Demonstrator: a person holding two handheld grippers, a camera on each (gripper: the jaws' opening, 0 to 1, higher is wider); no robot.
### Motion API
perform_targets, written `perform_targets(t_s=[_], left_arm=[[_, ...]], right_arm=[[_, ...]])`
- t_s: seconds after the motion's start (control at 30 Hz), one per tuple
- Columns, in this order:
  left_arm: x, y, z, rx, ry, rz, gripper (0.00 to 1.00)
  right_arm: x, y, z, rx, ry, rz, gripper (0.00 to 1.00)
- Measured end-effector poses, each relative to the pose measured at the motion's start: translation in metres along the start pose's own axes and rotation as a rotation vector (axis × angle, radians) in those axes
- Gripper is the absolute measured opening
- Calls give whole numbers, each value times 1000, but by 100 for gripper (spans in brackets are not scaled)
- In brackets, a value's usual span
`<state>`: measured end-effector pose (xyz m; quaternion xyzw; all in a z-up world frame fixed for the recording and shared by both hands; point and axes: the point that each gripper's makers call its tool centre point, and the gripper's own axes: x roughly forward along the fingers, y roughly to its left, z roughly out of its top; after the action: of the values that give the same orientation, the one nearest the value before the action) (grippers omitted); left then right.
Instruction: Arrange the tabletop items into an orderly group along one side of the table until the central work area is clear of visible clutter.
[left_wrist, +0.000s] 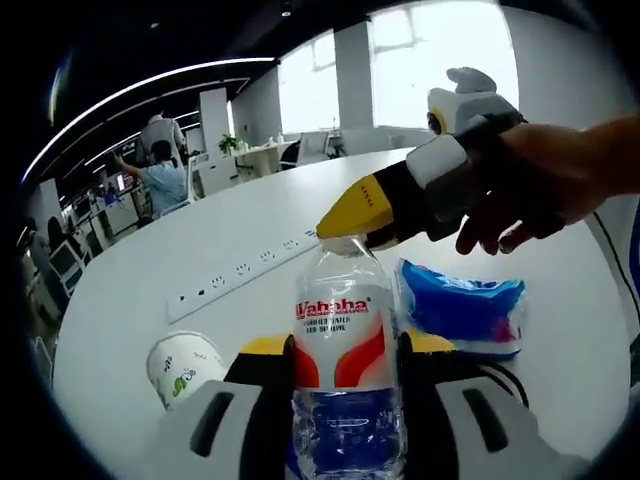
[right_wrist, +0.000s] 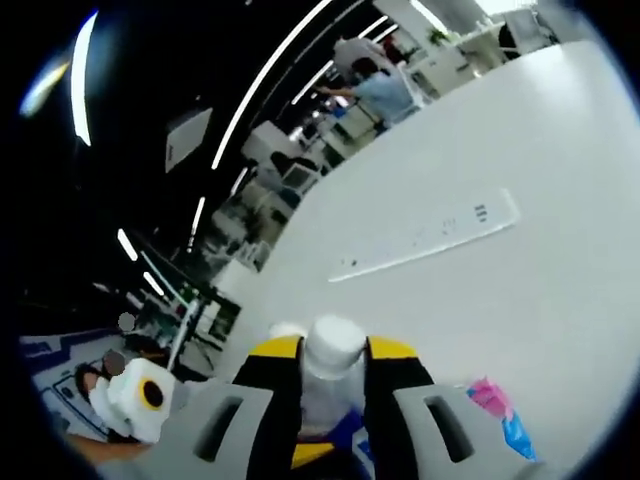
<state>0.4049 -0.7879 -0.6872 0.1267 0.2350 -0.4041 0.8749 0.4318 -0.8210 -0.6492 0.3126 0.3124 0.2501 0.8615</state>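
Note:
A clear Wahaha water bottle (left_wrist: 345, 395) with a red and white label stands upright between the jaws of my left gripper (left_wrist: 347, 345), which is shut on its body. From the right, a hand holds my right gripper (left_wrist: 350, 225), whose yellow jaw tips sit over the top of the bottle. In the right gripper view, the bottle's white cap (right_wrist: 335, 342) is squeezed between the jaws of my right gripper (right_wrist: 335, 355). A blue packet (left_wrist: 465, 308) lies just right of the bottle, and a white paper cup (left_wrist: 185, 365) lies on its side to the left.
A long white power strip (left_wrist: 245, 270) lies on the round white table (left_wrist: 150, 290) beyond the bottle, and the power strip (right_wrist: 430, 240) also crosses the right gripper view. The packet (right_wrist: 495, 405) shows pink and blue there. People stand at desks in the office behind.

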Motion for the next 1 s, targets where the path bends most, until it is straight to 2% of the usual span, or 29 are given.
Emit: perform_targets(t_s=[0.33, 0.67, 1.0], left_arm=[[-5, 2, 0, 18, 25, -2, 41], [-14, 3, 1, 27, 47, 11, 42], [-20, 7, 0, -1, 56, 41, 42]], right_arm=[[1, 13, 10, -102, -37, 0, 18], [-1, 34, 15, -217, -52, 8, 17], [-5, 57, 14, -333, -58, -1, 16]])
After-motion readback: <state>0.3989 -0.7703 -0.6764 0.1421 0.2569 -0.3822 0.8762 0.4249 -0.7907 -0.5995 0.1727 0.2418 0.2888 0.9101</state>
